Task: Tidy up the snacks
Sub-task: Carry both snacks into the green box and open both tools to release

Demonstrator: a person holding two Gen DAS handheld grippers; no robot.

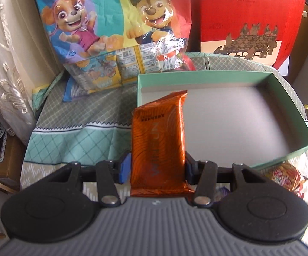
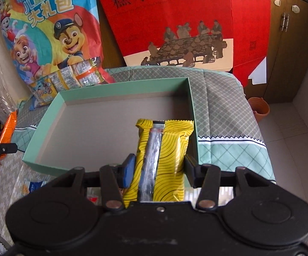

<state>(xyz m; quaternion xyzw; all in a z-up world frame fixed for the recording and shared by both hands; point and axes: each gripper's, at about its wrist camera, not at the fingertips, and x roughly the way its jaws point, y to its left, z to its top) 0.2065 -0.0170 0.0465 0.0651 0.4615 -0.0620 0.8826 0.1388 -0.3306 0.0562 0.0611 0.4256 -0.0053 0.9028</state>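
**Now: a snack in each gripper, box below**

Here the left gripper [image 1: 157,166] pinches an orange pack [image 1: 159,143] by its long sides, the blue pad pressing one edge and the black finger the other. The pack stands lengthwise between the fingers, its far crimped end reaching over the near left corner of the green box [image 1: 290,98]. The box is a shallow open tray with mint walls and a grey floor, and nothing lies inside it in either view.

The right gripper [image 2: 158,168] is clamped on a yellow pack [image 2: 164,155] with black wavy lines, its silver back seam facing the camera. This pack hangs over the near right part of the box [image 2: 47,125], its far end near the right wall.

The box sits on a checked grey-and-mint cloth [image 1: 73,125]. Behind it a cartoon bag [image 1: 111,27] of small packets leans upright at the left, and a red carton [image 1: 249,19] with Chinese characters stands at the right.

In the right view, the other gripper's tip and an orange strip show at the far left edge, beside the box. A wooden cabinet [image 2: 290,49] and an orange pot [image 2: 259,108] stand on the floor beyond the cloth. More wrapped snacks [image 1: 286,177] lie near the box's front wall, partly hidden by the left gripper.
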